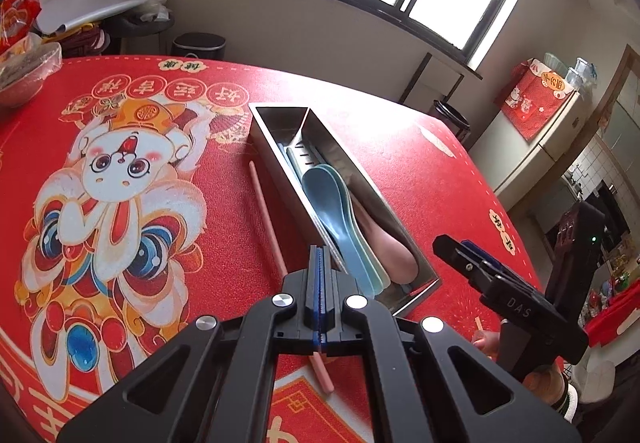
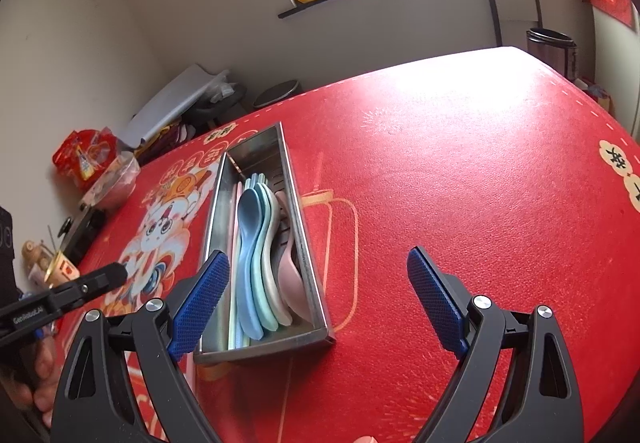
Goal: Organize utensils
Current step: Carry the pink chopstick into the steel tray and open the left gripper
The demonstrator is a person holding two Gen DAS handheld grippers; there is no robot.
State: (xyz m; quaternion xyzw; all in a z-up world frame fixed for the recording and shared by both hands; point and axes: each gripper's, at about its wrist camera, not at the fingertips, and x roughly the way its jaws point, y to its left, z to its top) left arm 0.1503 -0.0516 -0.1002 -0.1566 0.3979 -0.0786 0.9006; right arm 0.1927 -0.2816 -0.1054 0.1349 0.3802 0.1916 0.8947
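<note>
Lying loose on the red tabletop (image 1: 224, 203), a pink chopstick (image 1: 266, 211) runs from the centre of the left wrist view down toward the lower middle, just beside the left wall of the steel utensil tray (image 1: 280, 179), and it looks like the one piece not yet put away. The left gripper (image 1: 319, 263) hangs over it with its jaws pressed together and nothing between them that I can make out; the stick seems to pass beneath them, not through them. From there the likely trouble is a pick that cannot start: clenched jaws brought down would only push the thin, round stick, rolling it across the cloth or wedging it under the tray's edge. Even once parted, a pinch near one end would probably let the long stick tip and swing. In the right wrist view the tray (image 2: 298, 235) sits centre-left, already crowded with a blue spoon (image 2: 248, 243), paler spoons and a pink spoon (image 2: 292, 279), and what seem to be sticks along its left wall. The right gripper (image 2: 318, 303) has its jaws spread wide and empty, its left pad (image 2: 200, 295) just by the tray's near corner; a nudge there could slide the light tray or jam the remaining slot.
</note>
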